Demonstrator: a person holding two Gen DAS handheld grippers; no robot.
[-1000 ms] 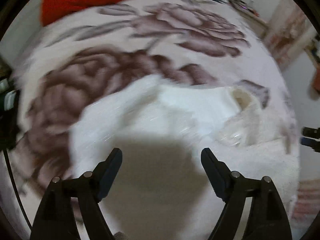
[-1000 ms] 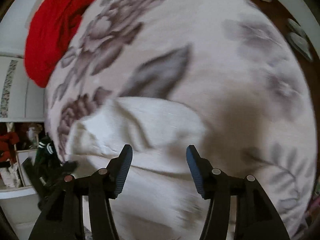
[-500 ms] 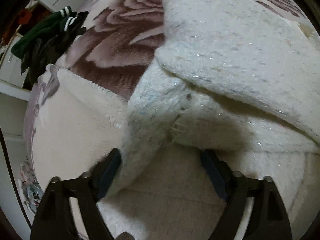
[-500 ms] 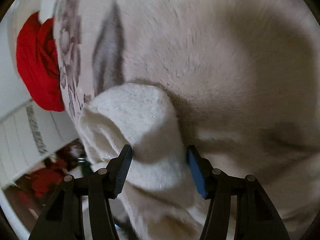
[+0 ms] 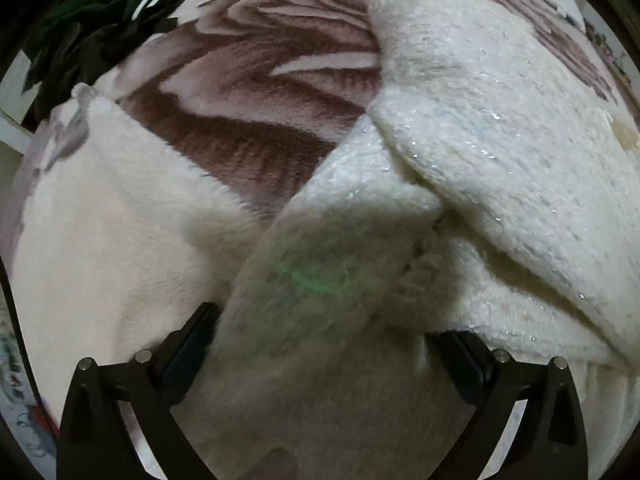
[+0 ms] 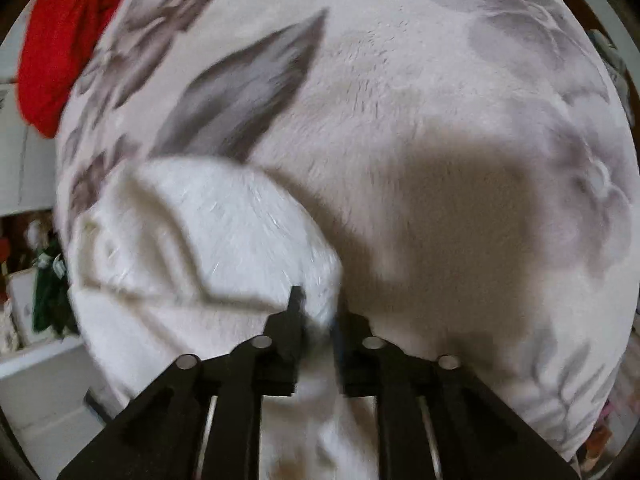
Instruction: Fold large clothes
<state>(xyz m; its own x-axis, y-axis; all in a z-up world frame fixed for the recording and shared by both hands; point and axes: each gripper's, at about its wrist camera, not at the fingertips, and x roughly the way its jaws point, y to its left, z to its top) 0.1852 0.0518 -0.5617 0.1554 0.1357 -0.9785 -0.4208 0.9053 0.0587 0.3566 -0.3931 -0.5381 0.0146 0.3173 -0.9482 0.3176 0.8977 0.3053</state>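
A fluffy white garment lies crumpled on a floral blanket over a bed. In the left wrist view my left gripper is open, its jaws wide apart with a thick fold of the garment lying between them. In the right wrist view my right gripper is shut on an edge of the same white garment, which bunches up to the left of the fingers. The blanket spreads out beyond.
A red cloth lies at the far left end of the bed. A dark green garment with white stripes sits off the bed's corner. Shelving with clutter stands at the left.
My right gripper has closed on the garment's edge and drawn back from the bed. My left gripper has pushed further into the fold and stays open.
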